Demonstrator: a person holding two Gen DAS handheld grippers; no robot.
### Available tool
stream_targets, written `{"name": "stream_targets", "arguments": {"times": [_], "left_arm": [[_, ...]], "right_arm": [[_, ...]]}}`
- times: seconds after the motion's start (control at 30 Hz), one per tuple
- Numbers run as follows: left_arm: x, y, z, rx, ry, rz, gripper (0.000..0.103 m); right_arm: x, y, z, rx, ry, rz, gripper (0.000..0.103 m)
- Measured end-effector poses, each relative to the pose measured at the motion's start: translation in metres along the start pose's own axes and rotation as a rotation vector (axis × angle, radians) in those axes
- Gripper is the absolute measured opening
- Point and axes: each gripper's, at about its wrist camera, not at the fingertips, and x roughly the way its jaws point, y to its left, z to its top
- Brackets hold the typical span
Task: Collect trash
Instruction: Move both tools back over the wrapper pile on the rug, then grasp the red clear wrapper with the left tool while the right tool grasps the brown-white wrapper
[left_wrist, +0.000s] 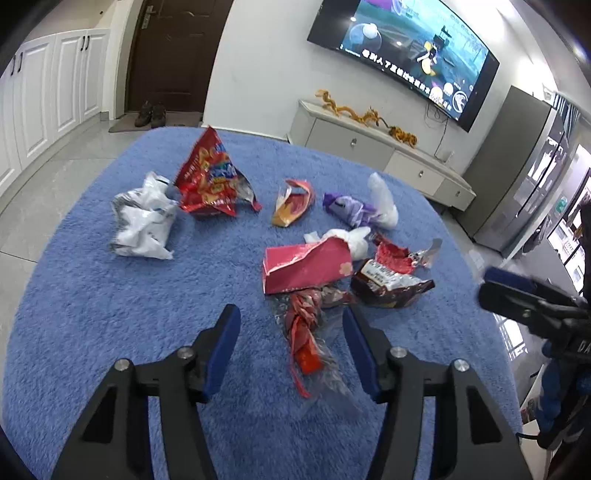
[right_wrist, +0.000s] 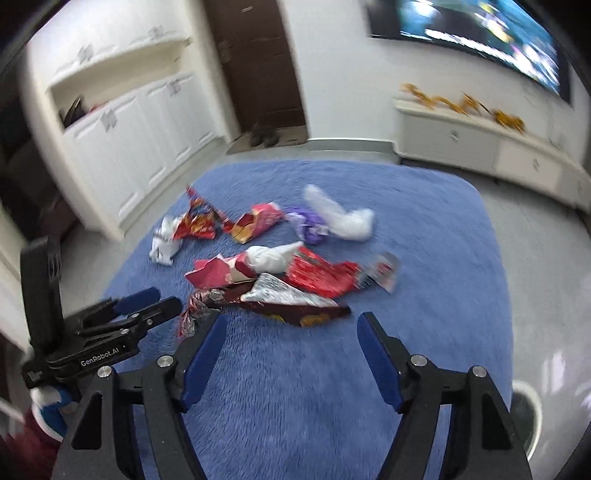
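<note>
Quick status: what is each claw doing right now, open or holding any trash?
Left claw: open, empty, straddling the clear plastic wrapper without gripping it.
Right claw: open, empty, above the blue rug.

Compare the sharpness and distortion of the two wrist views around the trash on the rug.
Left wrist view: sharp; print on the red crinkled snack bag is readable, and fisheye bends the blue shaggy rug edge and the wall-mounted television. Right wrist view: motion-blurred, the same bag smeared; only the open right claw looks crisp.
</note>
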Motion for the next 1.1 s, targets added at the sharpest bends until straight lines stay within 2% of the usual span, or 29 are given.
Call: {"name": "stream_targets", "arguments": {"times": [0.23, 0.43, 0.47, 0.57, 0.63, 0.77, 0.87, 0.9, 1.1], "left_arm": [[0.024, 0.001, -0.003, 0.004, 0.050, -0.019, 0.042], [0.031, -0.007, -0.004, 0.049, 0.060, -0.025, 0.041], [0.032, -0.009, -0.004, 0.055, 0.060, -0.024, 0.041], [0.033, -0.012, -0.004, 0.065, 0.059, -0.025, 0.041], [0.032, -0.013, -0.006, 0.069, 0.058, -0.026, 0.040], [0.031, -0.018, -0.008, 0.091, 0.067, -0.036, 0.023], [0.026, -0.025, -0.013, 0.114, 0.065, -0.046, 0.020], [0.023, -0.028, -0.015, 0.119, 0.063, -0.053, 0.019], [0.003, -0.035, -0.025, 0.105, 0.043, -0.064, 0.017]], "right_arm": [[0.048, 0.008, 0.004, -0.161, 0.056, 0.004, 0.072], [0.077, -0.007, 0.003, -0.182, 0.090, 0.004, 0.070], [0.079, -0.008, 0.003, -0.184, 0.091, 0.002, 0.067], [0.083, -0.011, -0.004, -0.181, 0.098, 0.002, 0.048], [0.081, -0.011, -0.007, -0.176, 0.084, 0.004, 0.038], [0.066, -0.013, -0.013, -0.148, 0.049, 0.026, 0.031], [0.048, -0.017, -0.022, -0.103, 0.030, 0.059, 0.027], [0.045, -0.017, -0.024, -0.100, 0.027, 0.058, 0.022], [0.003, -0.018, -0.050, -0.040, -0.008, 0.069, 0.020]]}}
